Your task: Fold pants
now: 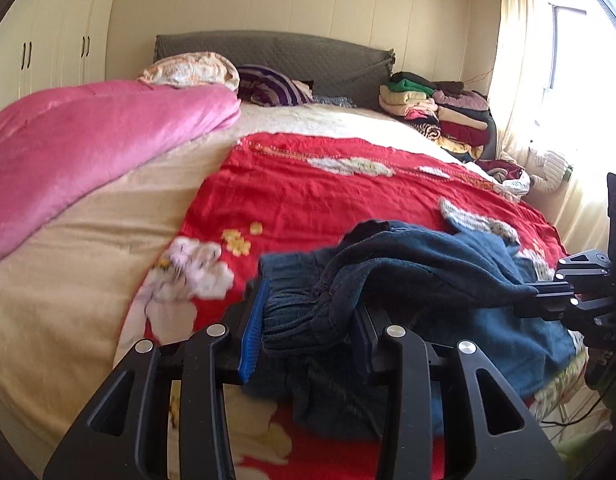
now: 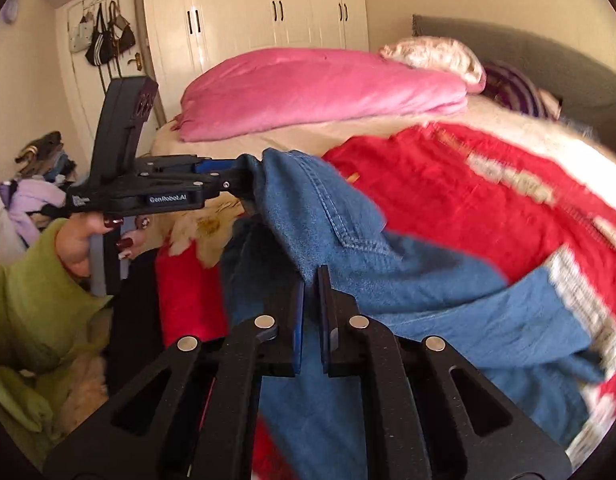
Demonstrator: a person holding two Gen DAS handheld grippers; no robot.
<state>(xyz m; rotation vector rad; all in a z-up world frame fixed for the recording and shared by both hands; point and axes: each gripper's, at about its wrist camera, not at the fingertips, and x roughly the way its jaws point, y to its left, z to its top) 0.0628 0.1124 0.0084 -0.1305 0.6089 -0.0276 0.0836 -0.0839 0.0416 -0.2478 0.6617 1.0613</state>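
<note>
With both claws clamped on the jeans (image 2: 347, 248) at the bed's near edge, left gripper (image 1: 308, 320) on the bunched waistband, right gripper (image 2: 311, 304) on thin denim, I'd next spread them flat.

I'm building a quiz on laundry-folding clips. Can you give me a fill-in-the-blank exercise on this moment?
1. Both grippers grip a pair of blue ____ pants.
2. The left gripper is closed on the bunched ____ end of the pants.
3. Under the pants lies a ____ floral blanket.
4. A folded ____ quilt lies along the far side of the bed.

Missing words: denim; waistband; red; pink
</note>
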